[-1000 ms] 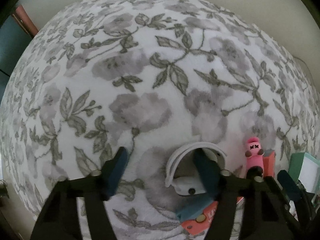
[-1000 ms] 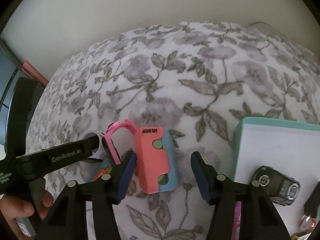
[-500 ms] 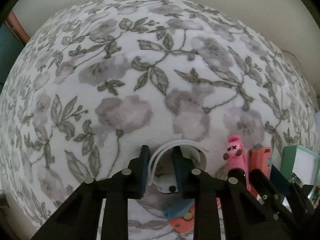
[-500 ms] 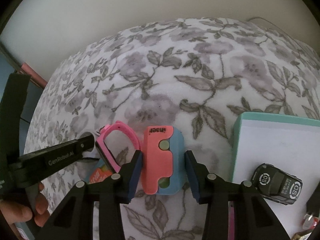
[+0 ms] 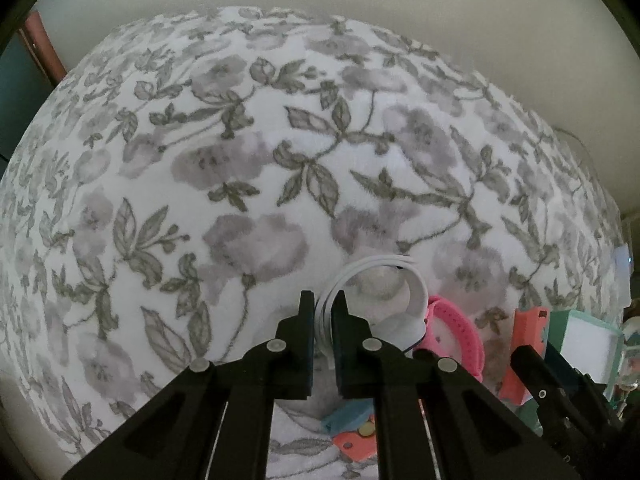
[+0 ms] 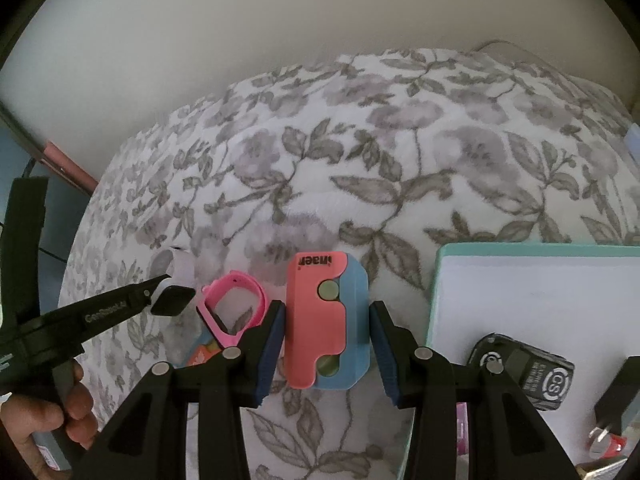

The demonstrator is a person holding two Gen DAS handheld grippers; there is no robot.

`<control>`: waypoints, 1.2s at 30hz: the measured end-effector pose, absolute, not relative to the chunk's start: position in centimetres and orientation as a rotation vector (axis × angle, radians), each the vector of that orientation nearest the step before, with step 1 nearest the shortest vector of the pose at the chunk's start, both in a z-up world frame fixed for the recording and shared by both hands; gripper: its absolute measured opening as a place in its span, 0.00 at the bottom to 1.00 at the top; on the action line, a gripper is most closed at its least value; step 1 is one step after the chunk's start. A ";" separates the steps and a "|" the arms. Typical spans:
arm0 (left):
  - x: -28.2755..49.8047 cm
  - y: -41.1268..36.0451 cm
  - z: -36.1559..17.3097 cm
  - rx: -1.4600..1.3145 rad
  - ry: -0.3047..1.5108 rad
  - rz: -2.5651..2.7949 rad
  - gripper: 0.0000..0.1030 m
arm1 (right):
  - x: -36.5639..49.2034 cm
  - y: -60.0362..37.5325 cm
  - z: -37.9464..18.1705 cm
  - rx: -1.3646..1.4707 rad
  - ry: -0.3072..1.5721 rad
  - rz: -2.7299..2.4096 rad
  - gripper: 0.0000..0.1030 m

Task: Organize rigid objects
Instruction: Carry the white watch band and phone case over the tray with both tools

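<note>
My left gripper (image 5: pixel 323 312) is shut on the strap of a white watch (image 5: pixel 404 304), held just above the flowered blanket (image 5: pixel 248 168). In the right wrist view the watch's dark face (image 6: pixel 173 301) shows at the left gripper's tip. My right gripper (image 6: pixel 326 338) is shut on a pink and blue block (image 6: pixel 326 320), one finger on each side. A pink watch (image 6: pixel 236 312) lies just left of the block; it also shows in the left wrist view (image 5: pixel 456 330).
A teal-rimmed white box (image 6: pixel 536 300) stands at the right and holds a dark toy car (image 6: pixel 524 368) and a black plug (image 6: pixel 616 404). A small blue piece (image 5: pixel 348 416) and an orange piece (image 5: pixel 360 442) lie under the left gripper. A wall is behind the bed.
Both grippers have shut: the left on the white watch's strap, the right on the pink and blue block. The white watch has lifted slightly.
</note>
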State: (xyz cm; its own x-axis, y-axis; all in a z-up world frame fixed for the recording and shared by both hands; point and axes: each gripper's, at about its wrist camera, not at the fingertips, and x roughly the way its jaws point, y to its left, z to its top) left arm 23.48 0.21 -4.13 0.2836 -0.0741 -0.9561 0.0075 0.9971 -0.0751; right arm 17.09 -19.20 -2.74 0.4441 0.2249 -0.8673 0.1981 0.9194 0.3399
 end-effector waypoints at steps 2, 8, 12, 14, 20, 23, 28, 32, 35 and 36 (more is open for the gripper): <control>24.2 1.0 -3.6 -0.072 1.261 -0.057 0.08 | 17.1 -19.6 -2.1 0.435 1.106 0.020 0.44; 23.7 0.7 0.1 -0.093 1.166 -0.071 0.08 | 16.3 -22.1 1.1 0.472 1.032 -0.001 0.44; 23.0 -0.3 2.5 -0.093 1.115 -0.104 0.08 | 15.5 -24.2 2.8 0.478 0.994 -0.047 0.44; 22.7 -1.2 3.6 -0.090 1.093 -0.128 0.08 | 15.1 -25.5 3.4 0.477 0.987 -0.075 0.44; 21.4 -4.5 5.3 -0.055 1.054 -0.187 0.08 | 13.7 -29.4 4.0 0.499 0.980 -0.145 0.44; 20.8 -6.4 5.5 -0.036 1.051 -0.220 0.08 | 12.7 -31.6 4.0 0.514 0.981 -0.190 0.44; 19.5 -10.4 5.0 0.022 1.064 -0.284 0.08 | 11.0 -35.2 3.5 0.543 0.992 -0.252 0.44; 18.3 -14.1 4.1 0.085 1.088 -0.338 0.08 | 9.3 -38.2 3.1 0.572 1.000 -0.316 0.44; 17.1 -16.7 3.7 0.133 1.092 -0.382 0.08 | 8.1 -40.2 2.7 0.574 1.011 -0.363 0.44; 16.5 -17.8 3.6 0.158 1.089 -0.400 0.08 | 7.7 -40.8 2.6 0.574 1.015 -0.378 0.44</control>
State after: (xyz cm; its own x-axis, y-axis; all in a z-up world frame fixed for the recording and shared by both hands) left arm 16.54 -17.78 3.57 0.4003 -0.2377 -0.8850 0.3909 0.9178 -0.0697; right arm 7.71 -40.79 2.61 0.4837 -0.0335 -0.8746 0.5464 0.7922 0.2718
